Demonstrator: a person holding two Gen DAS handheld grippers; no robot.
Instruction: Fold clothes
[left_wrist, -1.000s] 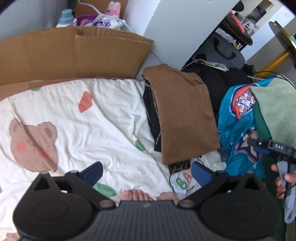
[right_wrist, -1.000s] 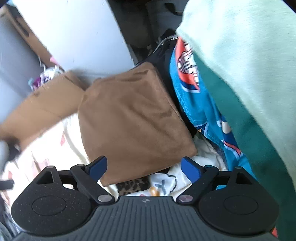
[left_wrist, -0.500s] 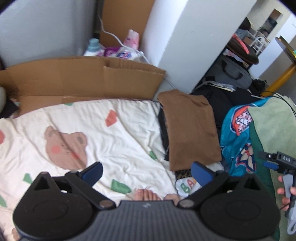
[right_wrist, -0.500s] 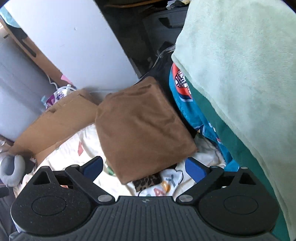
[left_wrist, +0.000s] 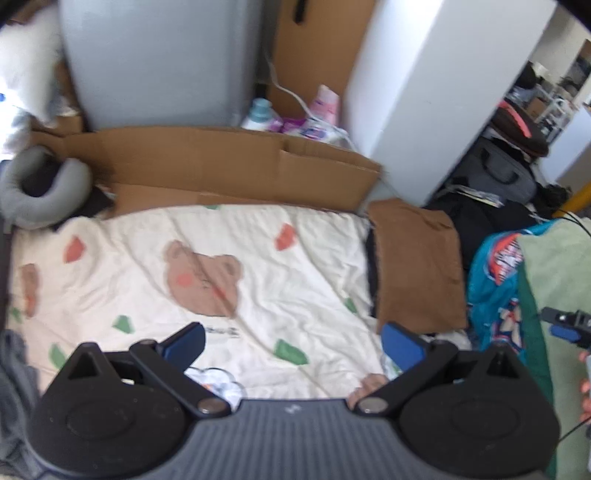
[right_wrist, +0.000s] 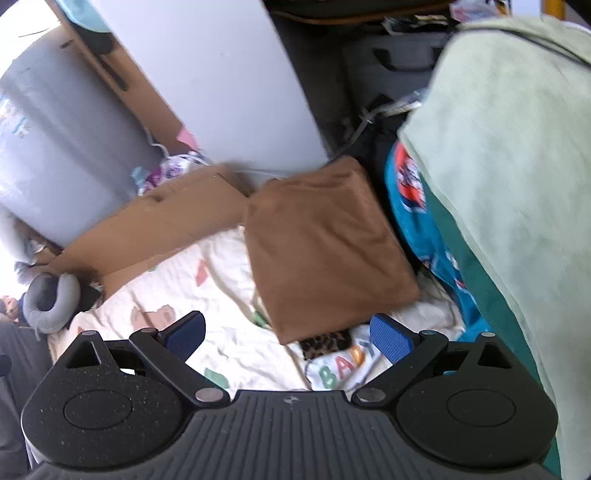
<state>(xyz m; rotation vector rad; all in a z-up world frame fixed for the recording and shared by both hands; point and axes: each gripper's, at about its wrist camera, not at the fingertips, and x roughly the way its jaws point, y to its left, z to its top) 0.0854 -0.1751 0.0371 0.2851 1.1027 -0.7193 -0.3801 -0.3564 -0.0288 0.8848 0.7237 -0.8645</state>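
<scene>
A folded brown garment (left_wrist: 417, 266) lies on top of a stack at the right edge of a cream bear-print sheet (left_wrist: 221, 266); it also shows in the right wrist view (right_wrist: 325, 251). Right of it is a heap of unfolded clothes: a teal printed garment (left_wrist: 495, 280), also in the right wrist view (right_wrist: 410, 192), and a pale green fleece (right_wrist: 509, 147). My left gripper (left_wrist: 293, 345) is open and empty above the sheet. My right gripper (right_wrist: 288, 336) is open and empty, near the stack's front edge.
Flattened cardboard (left_wrist: 229, 166) stands along the sheet's far edge. A grey neck pillow (left_wrist: 44, 192) lies at the far left. Bottles (left_wrist: 258, 114) stand behind the cardboard by a white wall (left_wrist: 424, 92). A "BABY" print cloth (right_wrist: 340, 365) lies under the stack. Dark bags (left_wrist: 495, 177) sit far right.
Both grippers have pulled back and up from the brown garment, so more of the room shows. The left view has swung left over the sheet. Both stay open and empty.
</scene>
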